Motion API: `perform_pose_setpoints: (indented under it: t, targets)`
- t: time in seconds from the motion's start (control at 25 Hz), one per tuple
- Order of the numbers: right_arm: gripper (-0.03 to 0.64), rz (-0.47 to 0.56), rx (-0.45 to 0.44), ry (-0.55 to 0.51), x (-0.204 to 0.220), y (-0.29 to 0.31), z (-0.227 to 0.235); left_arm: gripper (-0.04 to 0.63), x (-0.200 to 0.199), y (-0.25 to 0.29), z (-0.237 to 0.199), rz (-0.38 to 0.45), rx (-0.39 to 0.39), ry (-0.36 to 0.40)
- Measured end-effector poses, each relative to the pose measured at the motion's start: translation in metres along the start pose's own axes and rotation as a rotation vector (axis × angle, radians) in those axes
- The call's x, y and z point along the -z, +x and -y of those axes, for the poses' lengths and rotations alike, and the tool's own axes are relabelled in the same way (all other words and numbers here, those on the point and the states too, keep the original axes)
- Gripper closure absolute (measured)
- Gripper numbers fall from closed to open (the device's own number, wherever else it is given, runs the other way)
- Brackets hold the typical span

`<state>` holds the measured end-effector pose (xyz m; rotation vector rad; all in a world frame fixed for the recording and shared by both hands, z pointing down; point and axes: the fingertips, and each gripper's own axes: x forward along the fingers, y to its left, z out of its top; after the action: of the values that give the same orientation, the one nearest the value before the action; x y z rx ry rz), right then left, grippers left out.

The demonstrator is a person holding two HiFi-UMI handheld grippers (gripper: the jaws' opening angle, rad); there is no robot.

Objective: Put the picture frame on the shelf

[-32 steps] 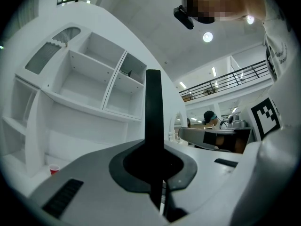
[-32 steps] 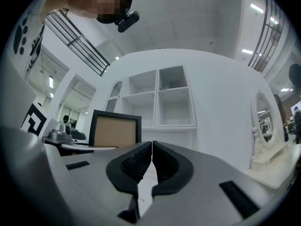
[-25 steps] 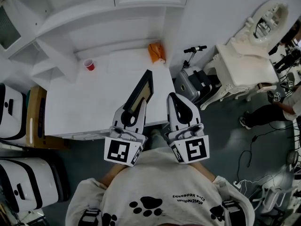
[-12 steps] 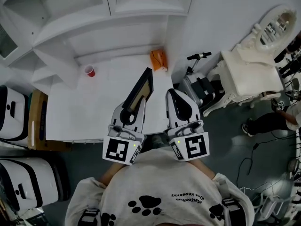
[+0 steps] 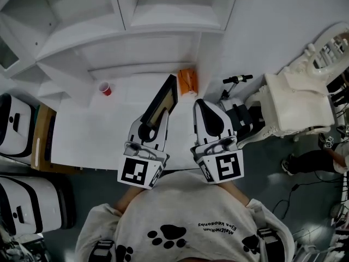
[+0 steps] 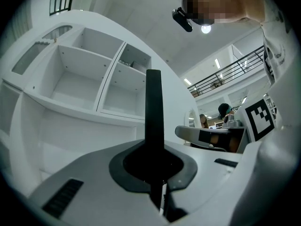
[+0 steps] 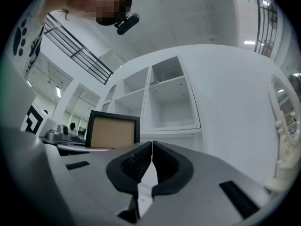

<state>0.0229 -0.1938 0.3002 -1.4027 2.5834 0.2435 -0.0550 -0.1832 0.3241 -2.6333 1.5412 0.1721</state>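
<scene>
The white shelf [image 5: 163, 15] at twelve o'clock shows bare compartments, so nothing is placed yet. Over the table [image 5: 87, 130] the picture frame [image 5: 163, 100] stands on edge, clamped in the left gripper [image 5: 157, 121] — lifting it in and letting go remain. At its three o'clock the right gripper [image 5: 205, 107] is closed on nothing. Red cup [image 5: 106, 88] at ten o'clock — contents hidden.

In the head view my left gripper [image 5: 154, 121] sits at lower centre with the picture frame [image 5: 162, 105] held edge-on between its fingers [image 6: 84, 182], over the surface [image 5: 92, 130]; my right gripper [image 5: 203, 107] lies just right of it, apart from it. A cup [image 5: 106, 88] stands on the surface at upper left, a small packet [image 5: 188, 81] at its far right corner. The shelf [image 5: 152, 15] fills the top behind both, and a dresser [image 5: 297, 105] stands at the right edge, off the surface.
</scene>
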Motion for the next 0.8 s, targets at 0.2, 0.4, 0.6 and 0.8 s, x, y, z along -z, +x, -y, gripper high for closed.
perform_pose_setpoints:
  t: [0.2,0.4,0.6,0.8]
  targets:
    - [0.583,0.0,-0.044,0.01,0.008,0.018,0.02,0.571,0.003,0.026,-0.003,0.008,-0.03,0.008]
    - [0.583,-0.009,-0.077,0.017,0.014,0.029,0.029,0.571,0.002,0.041,-0.006,0.022,-0.05,-0.003]
    - [0.583,-0.025,-0.104,0.023,0.01,0.042,0.037,0.571,0.001,0.05,-0.013,-0.005,-0.031,0.015]
    - [0.581,-0.019,-0.121,-0.007,-0.002,0.053,0.029,0.571,-0.01,0.054,-0.024,0.002,-0.005,0.016]
